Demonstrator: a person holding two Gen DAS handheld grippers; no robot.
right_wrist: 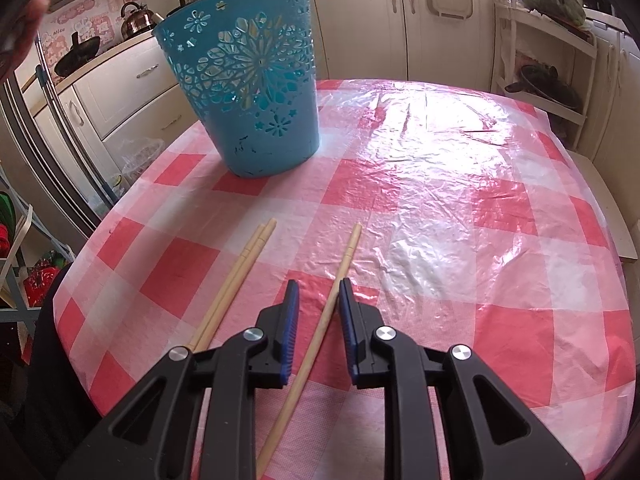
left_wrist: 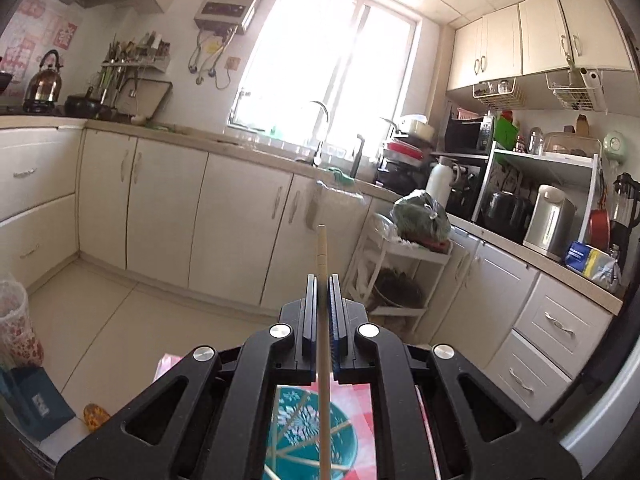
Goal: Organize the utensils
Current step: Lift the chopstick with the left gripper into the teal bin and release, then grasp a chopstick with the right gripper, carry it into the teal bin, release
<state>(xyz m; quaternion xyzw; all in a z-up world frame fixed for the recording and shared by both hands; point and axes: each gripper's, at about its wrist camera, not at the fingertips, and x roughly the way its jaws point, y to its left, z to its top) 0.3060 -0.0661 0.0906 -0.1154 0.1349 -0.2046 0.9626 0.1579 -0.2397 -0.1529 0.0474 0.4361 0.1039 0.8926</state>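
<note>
A round table [right_wrist: 460, 184] under a pink-and-white checked plastic cloth [right_wrist: 400, 200] fills a kitchen of cream cabinets, with a pierced blue plastic basket [right_wrist: 248, 92] standing upright at the cloth's far left. Nearer than the basket, three wooden chopsticks lie on the cloth: a pair [right_wrist: 236, 276] side by side and touching, and to their right a single chopstick [right_wrist: 320, 328], all pointing roughly toward the basket. The right gripper [right_wrist: 318, 286] angles down over that single chopstick with its jaws spread; the stick runs between the blue pads [right_wrist: 291, 320], close against the right-hand one, and whether that pad touches it cannot be told. The left gripper [left_wrist: 322, 280], raised above the basket and aimed out toward the window and sink counter, has its jaws pressed together on a fourth chopstick [left_wrist: 322, 252], whose tip juts beyond the fingertips. Directly below it, more chopsticks [left_wrist: 308, 438] lie in the basket's bottom.
</note>
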